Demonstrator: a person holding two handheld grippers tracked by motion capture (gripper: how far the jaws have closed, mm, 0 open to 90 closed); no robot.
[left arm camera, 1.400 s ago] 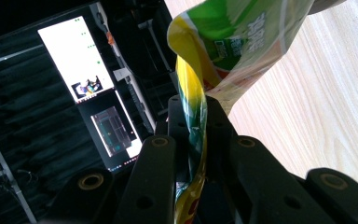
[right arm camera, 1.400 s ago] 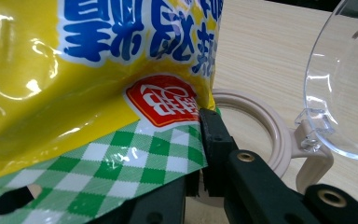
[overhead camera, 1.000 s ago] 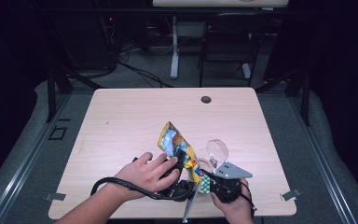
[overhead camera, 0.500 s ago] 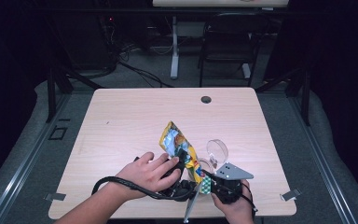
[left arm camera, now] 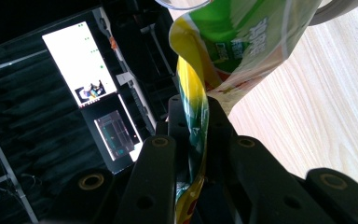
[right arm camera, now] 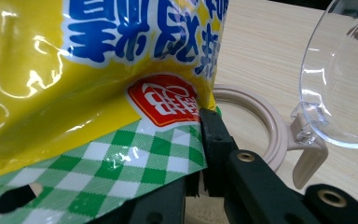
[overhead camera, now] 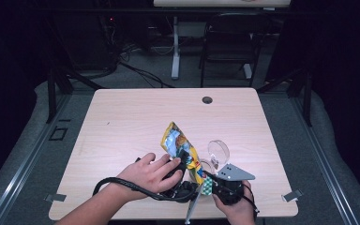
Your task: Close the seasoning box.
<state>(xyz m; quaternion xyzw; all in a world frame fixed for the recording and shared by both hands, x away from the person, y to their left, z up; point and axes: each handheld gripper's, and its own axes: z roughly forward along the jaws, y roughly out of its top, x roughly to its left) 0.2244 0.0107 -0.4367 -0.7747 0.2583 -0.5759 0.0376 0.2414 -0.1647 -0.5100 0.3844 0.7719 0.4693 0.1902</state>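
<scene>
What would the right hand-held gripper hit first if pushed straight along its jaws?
Probably the beige ring of the open container just past the snack bag it clamps; its clear lid stands to the side. Depth is unclear.

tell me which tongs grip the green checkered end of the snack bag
The right tongs: they are shut on the snack bag at its green-and-white checkered strip. The left tongs pinch its plain yellow edge instead.

A recording lab, dark-draped

A lone wooden desk (overhead camera: 122, 122) stood among black curtains (overhead camera: 9, 70); floor cables (overhead camera: 140, 72) ran behind; lit monitors (left arm camera: 81, 65) glowed nearby.
</scene>
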